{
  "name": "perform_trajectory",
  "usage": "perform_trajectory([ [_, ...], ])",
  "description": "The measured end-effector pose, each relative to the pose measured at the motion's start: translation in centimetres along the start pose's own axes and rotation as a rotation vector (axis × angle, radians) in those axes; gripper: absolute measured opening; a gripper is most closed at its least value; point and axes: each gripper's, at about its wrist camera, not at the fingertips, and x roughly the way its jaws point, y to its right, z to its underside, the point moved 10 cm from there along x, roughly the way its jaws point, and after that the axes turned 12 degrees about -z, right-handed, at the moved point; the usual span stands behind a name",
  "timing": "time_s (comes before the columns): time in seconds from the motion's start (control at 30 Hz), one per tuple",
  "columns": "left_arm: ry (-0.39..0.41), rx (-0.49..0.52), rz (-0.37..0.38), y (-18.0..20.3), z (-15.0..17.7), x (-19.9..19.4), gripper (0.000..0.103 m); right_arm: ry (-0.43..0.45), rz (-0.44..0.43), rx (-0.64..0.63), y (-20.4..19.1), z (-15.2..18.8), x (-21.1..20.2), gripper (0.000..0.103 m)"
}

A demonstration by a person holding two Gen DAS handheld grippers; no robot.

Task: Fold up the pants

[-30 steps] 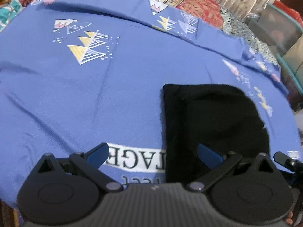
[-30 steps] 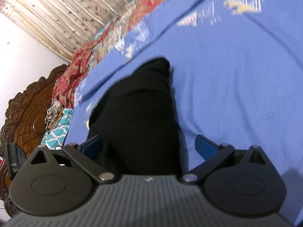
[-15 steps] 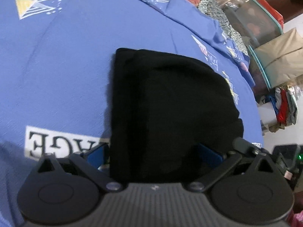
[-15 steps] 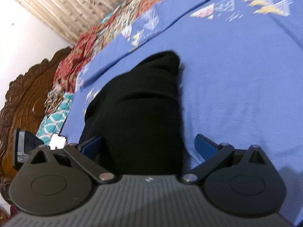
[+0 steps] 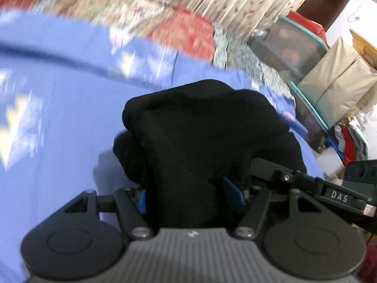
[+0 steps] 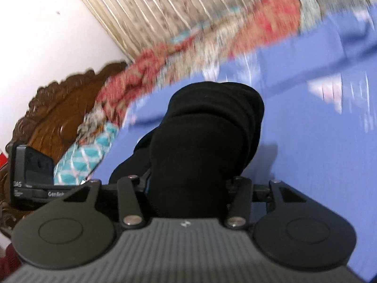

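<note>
Clamping the near edge of the black pants [image 5: 202, 132], left gripper [image 5: 190, 195]: jaws have just been closing, blue pads now pressed on a thick wad of dark cloth bunched between them. Right gripper [image 6: 188, 186]: same condition, jaws just drawn in, fingers pinching a stacked roll of the same garment, seen also from the left wrist at the right edge [image 5: 339, 195]. Pants: already folded into a compact, several-layered bundle; near end raised off the blue bedsheet [image 5: 59, 118], far end sagging toward it, shadow beneath. Whether the far end touches the sheet cannot be told. Surroundings, blurred: patterned red quilt [image 5: 186, 33] along the far side, pleated curtain [image 6: 150, 11], carved wooden headboard [image 6: 54, 118] far left, storage boxes [image 5: 292, 49] far right. Progress, judged: lengthwise and earlier folds appear done; remaining is probably one last fold-over, or carrying the bundle to rest, then release and smoothing.
</note>
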Motion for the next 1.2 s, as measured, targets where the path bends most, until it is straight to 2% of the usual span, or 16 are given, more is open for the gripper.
perform_trajectory([
  [0.1,0.054,0.036,-0.039,0.8,-3.8,2.0,0.063,0.056,0.021,-0.075,1.3,-3.4,0.9,0.052],
  [0.17,0.063,0.048,-0.065,1.4,-5.9,4.4,0.063,0.077,0.049,-0.090,3.1,-5.2,1.7,0.052],
  [0.27,0.053,0.050,-0.095,1.4,-7.3,7.8,0.063,0.084,0.102,-0.090,6.0,-6.8,3.2,0.051],
  [0.37,0.018,0.026,-0.129,0.3,-7.2,10.9,0.063,0.073,0.156,-0.095,8.5,-7.1,4.8,0.051],
  [0.47,-0.060,0.031,-0.219,-0.7,-5.7,14.5,0.065,0.020,0.251,-0.061,11.5,-5.8,6.4,0.053],
  [0.5,-0.076,0.041,-0.248,-0.9,-5.1,15.2,0.066,-0.019,0.305,-0.034,12.9,-4.9,7.0,0.055],
  [0.53,-0.071,0.049,-0.256,-1.0,-4.5,15.4,0.073,-0.045,0.358,-0.010,14.1,-4.0,7.2,0.067],
  [0.57,-0.053,0.049,-0.250,-0.8,-4.2,15.0,0.076,-0.026,0.401,0.014,14.8,-3.5,6.8,0.079],
  [0.6,-0.037,0.052,-0.248,-0.6,-4.1,14.5,0.078,0.001,0.421,0.035,15.0,-3.4,6.2,0.082],
  [0.67,-0.017,0.065,-0.248,-0.4,-3.7,13.3,0.085,-0.001,0.443,0.018,14.5,-3.1,5.5,0.086],
  [0.8,0.049,0.082,-0.256,0.1,-3.0,9.7,0.086,0.036,0.485,-0.029,12.5,-3.1,2.9,0.086],
  [0.9,0.079,0.087,-0.262,0.4,-1.9,7.2,0.092,0.074,0.506,-0.044,11.0,-2.2,0.3,0.086],
  [0.97,0.081,0.090,-0.267,0.5,-0.4,5.8,0.093,0.096,0.506,-0.039,9.9,-1.1,-1.5,0.086],
  [1.03,0.071,0.091,-0.279,0.4,1.3,4.5,0.093,0.102,0.504,-0.026,9.5,-0.7,-1.5,0.086],
  [1.2,0.063,0.096,-0.308,0.4,4.9,1.8,0.097,0.061,0.499,-0.012,7.2,3.1,-3.4,0.086],
])
